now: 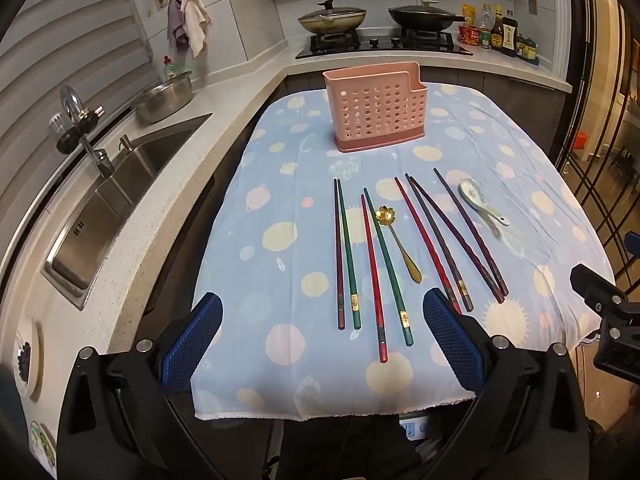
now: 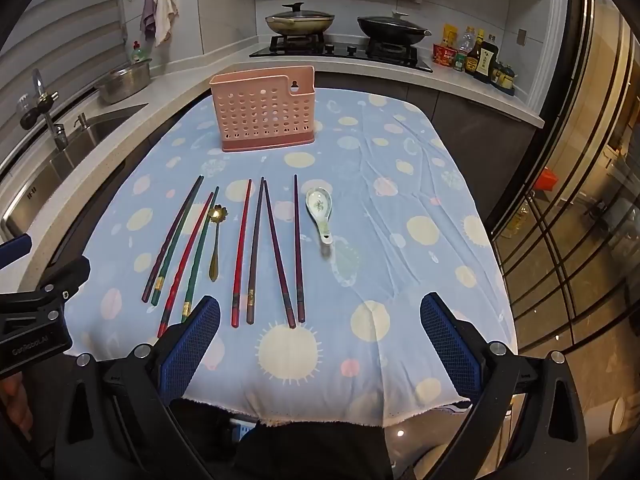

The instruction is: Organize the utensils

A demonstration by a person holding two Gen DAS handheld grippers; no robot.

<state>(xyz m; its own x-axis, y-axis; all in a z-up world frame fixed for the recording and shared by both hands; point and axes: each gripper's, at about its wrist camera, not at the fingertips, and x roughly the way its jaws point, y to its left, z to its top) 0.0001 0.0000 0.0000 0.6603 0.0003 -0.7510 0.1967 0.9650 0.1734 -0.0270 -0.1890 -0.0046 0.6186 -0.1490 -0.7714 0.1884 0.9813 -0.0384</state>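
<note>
Kitchen counters wrap around a table covered by a blue cloth (image 1: pixel 256 264) dotted with pale circles, and on that cloth lie all the utensils to be sorted. Eight chopsticks (image 1: pixel 347 256) rest side by side in loose pairs, tips pointing away toward the far end: a dark and a green one on the left, a red and a green next, then a red one and three dark ones fanned out to the right. A small gold spoon (image 1: pixel 398 240) with a flower-shaped bowl lies between the second and third groups, and a white ceramic spoon (image 2: pixel 320 210) sits just right of the last chopstick. Well beyond them, near the far edge, stands a pink perforated holder (image 1: pixel 376 114); nothing shows above its rim.

Nothing has been lifted yet, so this looks like the very start. The left gripper (image 1: pixel 322 344) hangs over the near edge with its jaws spread wide and nothing between them; the right gripper (image 2: pixel 320 344) does the same, also holding nothing.

A likely first move is to lower one gripper over a chopstick's thick end, close on it, and carry it to the holder. Thin sticks lying flat on soft cloth may roll or slip, so the pads need to come down squarely on either side.

Off to the left are a sink (image 1: pixel 116 200) and a steel bowl (image 1: pixel 164 96); two lidded pans (image 1: pixel 332 16) sit on the stove behind.
</note>
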